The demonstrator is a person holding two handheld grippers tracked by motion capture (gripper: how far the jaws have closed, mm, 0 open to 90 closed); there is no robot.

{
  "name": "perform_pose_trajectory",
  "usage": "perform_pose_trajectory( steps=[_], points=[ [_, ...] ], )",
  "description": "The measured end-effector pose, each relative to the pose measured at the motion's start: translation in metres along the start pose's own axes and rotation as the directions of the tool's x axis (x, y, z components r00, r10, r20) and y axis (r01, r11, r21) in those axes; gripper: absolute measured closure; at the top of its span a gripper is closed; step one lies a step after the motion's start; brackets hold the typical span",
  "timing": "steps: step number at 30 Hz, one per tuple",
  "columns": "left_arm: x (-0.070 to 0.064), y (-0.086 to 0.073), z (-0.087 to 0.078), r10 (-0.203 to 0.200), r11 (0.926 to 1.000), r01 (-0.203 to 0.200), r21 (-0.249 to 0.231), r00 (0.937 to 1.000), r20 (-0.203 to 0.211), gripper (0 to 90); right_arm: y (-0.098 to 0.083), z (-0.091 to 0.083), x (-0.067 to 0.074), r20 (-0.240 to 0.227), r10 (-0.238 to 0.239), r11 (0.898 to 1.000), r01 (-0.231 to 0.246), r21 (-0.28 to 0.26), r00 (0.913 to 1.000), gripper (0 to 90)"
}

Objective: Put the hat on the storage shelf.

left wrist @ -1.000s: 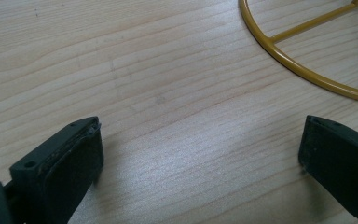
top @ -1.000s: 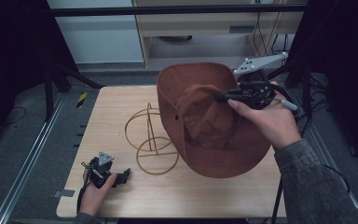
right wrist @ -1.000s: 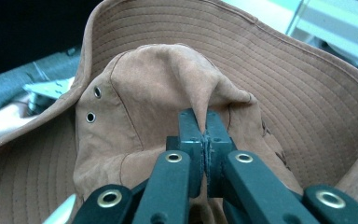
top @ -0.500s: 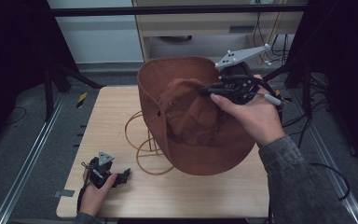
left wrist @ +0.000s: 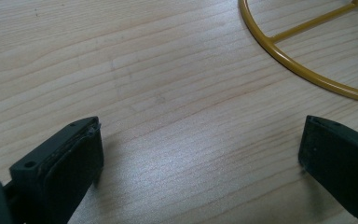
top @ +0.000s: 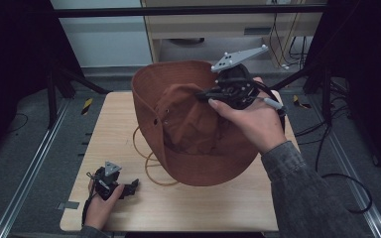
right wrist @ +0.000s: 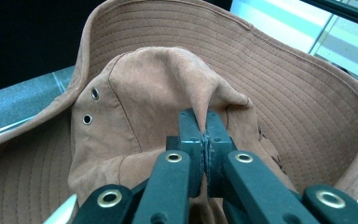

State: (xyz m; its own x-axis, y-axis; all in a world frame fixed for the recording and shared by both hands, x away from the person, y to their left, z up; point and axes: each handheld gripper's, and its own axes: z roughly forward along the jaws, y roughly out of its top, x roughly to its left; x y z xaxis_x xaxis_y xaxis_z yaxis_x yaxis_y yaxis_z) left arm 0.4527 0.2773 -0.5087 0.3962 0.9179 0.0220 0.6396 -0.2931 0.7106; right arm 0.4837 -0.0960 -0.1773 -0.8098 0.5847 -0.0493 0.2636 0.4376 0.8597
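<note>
A brown wide-brimmed hat [top: 188, 129] hangs tilted above the middle of the wooden table [top: 114, 119], held by a pinch of its crown. My right gripper [top: 206, 92] is shut on that crown fabric; in the right gripper view the jaws meet on a fold of the hat [right wrist: 158, 88]. Under the hat stands a yellow wire stand [top: 146, 161], mostly hidden; part of its ring [left wrist: 303, 70] shows in the left gripper view. My left gripper [top: 135, 187] rests open on the table at the front left, nothing between its jaws.
A metal rail [top: 30, 168] runs along the table's left side on the floor. Cables [top: 327, 163] trail on the floor at the right. A shelf unit [top: 218, 25] stands behind the table.
The right gripper has carried the hat leftward and slightly down, so it now covers most of the wire stand. The left gripper has stayed put.
</note>
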Motion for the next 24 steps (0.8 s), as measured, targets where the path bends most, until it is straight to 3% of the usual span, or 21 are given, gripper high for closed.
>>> perform_pose_trajectory(
  steps=[10,24],
  points=[
    [0.000,0.000,0.000,0.001,1.0000,-0.001,0.003,1.0000,0.002,0.0,0.007,0.014,0.010,-0.012,-0.010,1.000,0.010,-0.008,0.9999,89.2],
    [0.000,0.000,0.000,0.002,1.0000,-0.002,0.003,1.0000,0.002,0.0,0.008,0.021,0.014,-0.016,-0.013,1.000,0.013,-0.015,0.9998,89.1]
  ],
)
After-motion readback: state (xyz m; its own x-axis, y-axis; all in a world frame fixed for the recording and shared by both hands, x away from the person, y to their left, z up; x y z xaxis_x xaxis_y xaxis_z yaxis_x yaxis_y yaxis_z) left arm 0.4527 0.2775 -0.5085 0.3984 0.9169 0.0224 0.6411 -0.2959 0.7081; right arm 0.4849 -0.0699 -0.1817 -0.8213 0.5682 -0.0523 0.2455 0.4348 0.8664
